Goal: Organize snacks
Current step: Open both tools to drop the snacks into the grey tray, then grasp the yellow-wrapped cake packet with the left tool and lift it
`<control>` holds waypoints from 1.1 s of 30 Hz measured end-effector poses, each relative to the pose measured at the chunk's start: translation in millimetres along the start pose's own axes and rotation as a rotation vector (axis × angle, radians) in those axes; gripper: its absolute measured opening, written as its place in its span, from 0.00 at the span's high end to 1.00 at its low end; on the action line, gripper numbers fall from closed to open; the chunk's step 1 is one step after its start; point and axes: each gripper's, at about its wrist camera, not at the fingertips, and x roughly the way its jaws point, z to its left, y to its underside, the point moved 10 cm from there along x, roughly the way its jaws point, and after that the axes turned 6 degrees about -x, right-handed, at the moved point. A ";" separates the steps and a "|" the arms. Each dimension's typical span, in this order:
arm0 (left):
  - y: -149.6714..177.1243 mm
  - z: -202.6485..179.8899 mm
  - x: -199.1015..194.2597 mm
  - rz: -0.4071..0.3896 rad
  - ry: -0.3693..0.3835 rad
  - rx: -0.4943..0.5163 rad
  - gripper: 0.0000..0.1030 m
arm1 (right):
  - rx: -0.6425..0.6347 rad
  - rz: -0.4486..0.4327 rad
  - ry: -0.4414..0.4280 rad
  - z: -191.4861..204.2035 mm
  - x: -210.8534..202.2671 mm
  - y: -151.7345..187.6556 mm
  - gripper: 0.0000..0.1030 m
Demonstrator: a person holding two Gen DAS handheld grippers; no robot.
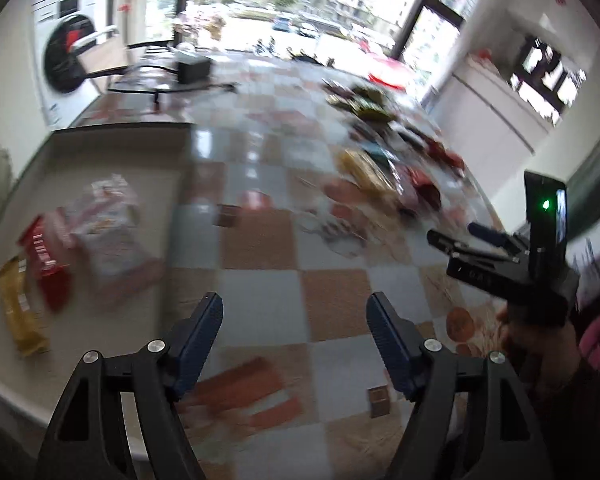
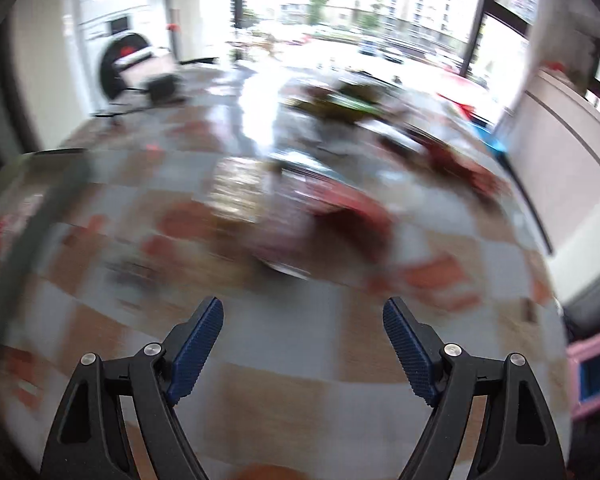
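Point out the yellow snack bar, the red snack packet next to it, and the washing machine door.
yellow snack bar (image 1: 20, 304), left wrist view, middle of the wrapper.
red snack packet (image 1: 46, 264), left wrist view, centre of the wrapper.
washing machine door (image 1: 66, 54), left wrist view, dark round window.

A white washing machine with a dark round door stands at the far left, a chair before it; a black box sits on the checkered surface; parked cars outside the window

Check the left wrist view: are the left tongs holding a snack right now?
No. The left tongs stand open with only the checkered tablecloth showing between their blue pads.
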 end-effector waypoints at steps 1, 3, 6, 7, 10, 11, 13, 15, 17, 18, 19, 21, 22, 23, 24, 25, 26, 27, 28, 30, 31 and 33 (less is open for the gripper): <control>1.2 -9.5 9.8 0.022 0.002 0.016 0.25 | 0.011 0.012 0.016 -12.9 2.3 6.1 0.19; 0.9 -28.7 31.4 0.077 0.013 0.034 0.25 | 0.047 0.039 0.045 -40.8 8.7 19.8 0.19; -12.6 -51.4 56.2 0.122 0.032 0.003 0.25 | 0.158 0.046 0.003 -65.9 16.0 38.2 0.08; -19.2 -56.5 63.8 0.131 0.037 -0.017 0.25 | 0.184 0.034 0.001 -71.6 15.0 38.8 0.05; -47.0 -68.5 93.5 0.152 0.027 -0.090 0.25 | 0.190 0.030 -0.012 -69.4 17.5 37.1 0.01; -53.6 -72.5 103.2 0.159 0.019 -0.095 0.25 | 0.164 0.040 -0.004 -65.4 19.1 36.7 0.01; -70.6 -79.8 125.1 0.166 -0.014 -0.096 0.25 | 0.132 0.044 -0.007 -58.9 20.5 36.1 0.01; -84.2 -87.0 136.9 0.155 -0.036 -0.092 0.25 | 0.124 0.041 -0.017 -58.2 22.4 35.2 0.01; -94.2 -97.2 144.9 0.157 -0.008 -0.098 0.25 | 0.133 0.034 -0.027 -59.8 20.0 36.9 0.01; -98.6 -102.3 150.0 0.168 0.008 -0.103 0.25 | 0.141 0.028 -0.035 -60.5 19.5 36.8 0.01; -101.8 -103.9 154.1 0.172 -0.003 -0.101 0.25 | 0.144 0.025 -0.039 -61.1 17.8 36.7 0.01; -111.3 -101.3 162.9 0.158 -0.095 -0.065 0.25 | 0.153 0.019 -0.050 -62.3 17.7 35.9 0.01; -116.0 -100.7 167.3 0.150 -0.125 -0.043 0.25 | 0.155 0.017 -0.054 -62.5 17.8 35.4 0.01; -118.8 -98.9 169.3 0.145 -0.154 -0.013 0.27 | 0.159 0.014 -0.058 -62.8 18.0 34.7 0.01; -119.0 -97.4 168.9 0.135 -0.182 0.016 0.38 | 0.163 0.011 -0.063 -63.2 17.7 34.5 0.01; -118.2 -95.0 166.9 0.119 -0.216 0.052 0.46 | 0.165 0.009 -0.066 -63.3 16.9 34.4 0.01; -116.9 -92.4 165.1 0.104 -0.236 0.076 0.57 | 0.168 0.007 -0.069 -63.6 16.5 34.2 0.01; -114.2 -90.2 162.1 0.089 -0.227 0.087 0.62 | 0.170 0.006 -0.071 -63.7 16.4 34.0 0.01; -110.7 -87.2 158.9 0.084 -0.207 0.085 0.62 | 0.171 0.005 -0.072 -63.8 16.6 33.7 0.01; -101.1 -81.0 149.4 0.069 -0.184 0.076 0.62 | 0.173 0.004 -0.074 -63.7 16.1 33.9 0.01; -93.5 -77.9 143.1 0.057 -0.177 0.076 0.62 | 0.173 0.004 -0.075 -63.9 16.3 33.8 0.01; -78.9 -75.9 134.0 0.031 -0.179 0.091 0.62 | 0.175 0.003 -0.074 -64.0 15.6 34.3 0.01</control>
